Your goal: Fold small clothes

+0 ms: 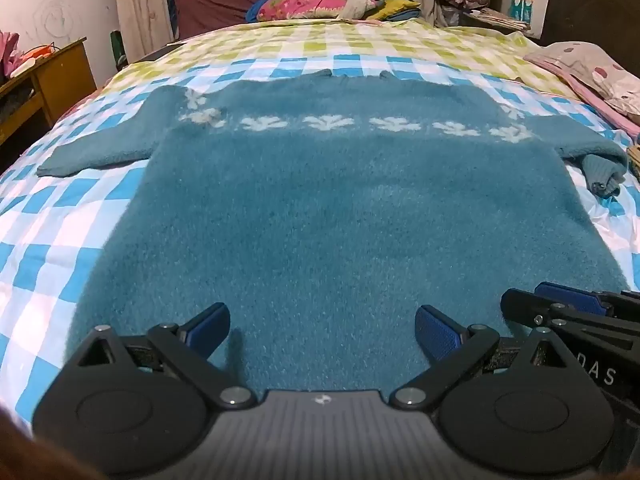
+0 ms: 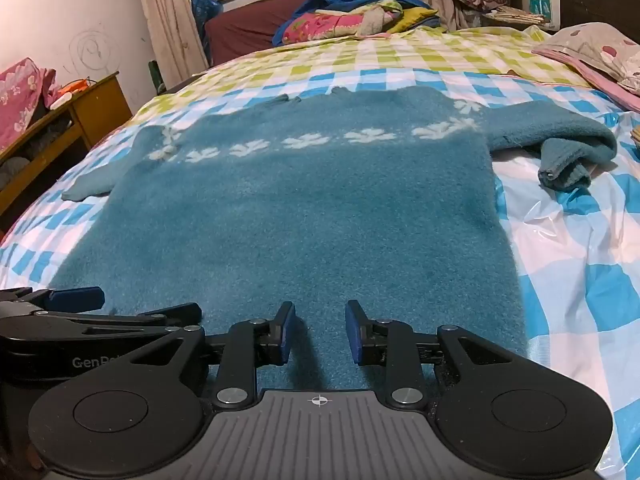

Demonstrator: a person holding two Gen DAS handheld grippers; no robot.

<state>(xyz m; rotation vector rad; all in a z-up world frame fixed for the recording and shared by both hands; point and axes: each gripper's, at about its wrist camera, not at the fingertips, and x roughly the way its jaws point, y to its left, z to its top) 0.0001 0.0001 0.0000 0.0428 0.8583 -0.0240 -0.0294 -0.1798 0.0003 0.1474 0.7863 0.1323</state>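
A teal knitted sweater [image 1: 340, 208] with a row of white flowers lies flat on the bed, hem toward me; it also shows in the right wrist view [image 2: 304, 216]. Its left sleeve [image 1: 96, 152] lies spread out. Its right sleeve [image 2: 560, 148] is bunched and folded on itself. My left gripper [image 1: 322, 330] is wide open just above the hem, empty. My right gripper [image 2: 320, 332] is partly open over the hem, empty, and appears at the right of the left wrist view [image 1: 560, 304]. The left gripper shows at the left of the right wrist view [image 2: 76, 300].
The bed has a blue, white and green checked cover [image 1: 60, 240]. Piled bedding [image 1: 320, 4] lies at the far end and a pink pillow [image 2: 600, 56] at the far right. A wooden cabinet [image 1: 52, 76] stands to the left of the bed.
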